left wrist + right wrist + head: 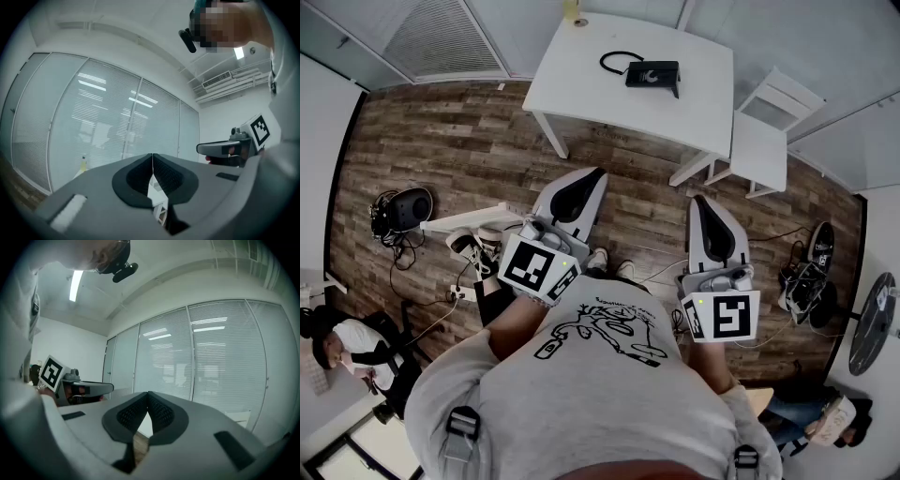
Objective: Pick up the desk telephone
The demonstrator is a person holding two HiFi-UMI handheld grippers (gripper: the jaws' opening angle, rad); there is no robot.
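Clearly nothing has begun yet. The left tool point(591, 180) is held level over the floor point(441, 141), its jaws pressed together with nothing between them. The right tool point(701, 204) beside it is likewise closed and empty. The desk telephone point(652, 74) sits untouched on the white tabletop point(581, 80) well ahead, so I judge the approach, grasp and lift all remain.

1. The head view is taken from above the person's shirt point(609, 375), faced steeply down at the floor point(441, 141) and a distant table point(581, 66).
2. Both gripper views are aimed level along closed jaws toward a glass wall point(108, 117).
3. The right gripper point(204, 149) is caught in the left gripper view, and the left gripper point(107, 387) in the right gripper view.
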